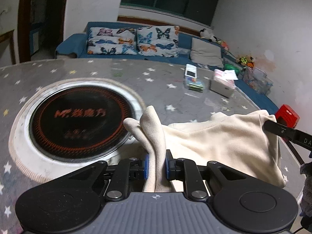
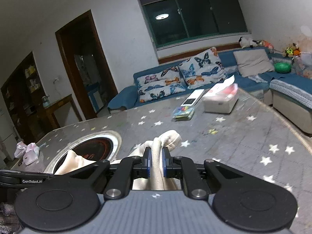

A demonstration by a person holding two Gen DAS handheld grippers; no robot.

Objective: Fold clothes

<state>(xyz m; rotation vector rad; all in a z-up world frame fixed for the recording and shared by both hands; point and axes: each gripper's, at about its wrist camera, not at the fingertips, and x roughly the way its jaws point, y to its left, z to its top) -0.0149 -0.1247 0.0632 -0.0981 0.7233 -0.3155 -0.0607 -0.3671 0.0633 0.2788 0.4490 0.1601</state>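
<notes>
You have two grippers, left gripper (image 1: 156, 164) and right gripper (image 2: 156, 161), and one cream garment (image 1: 224, 136). One round cooktop (image 1: 78, 120) sits in the table (image 2: 234, 136). Two butterfly cushions (image 1: 111, 41) (image 1: 158, 41), one grey cushion (image 1: 206, 52), one tissue box (image 2: 220, 101).

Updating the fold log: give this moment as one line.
left claw: shut on cream fleece garment | right claw: shut on same | garment: lifted off table

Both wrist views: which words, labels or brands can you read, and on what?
"GenRobot.AI": white print on the black left tool body, right wrist view.
"DA", cut off: right tool's black arm.
"M", then blurred orange characters: round black glass induction hob.
White flat box: unreadable.
</notes>
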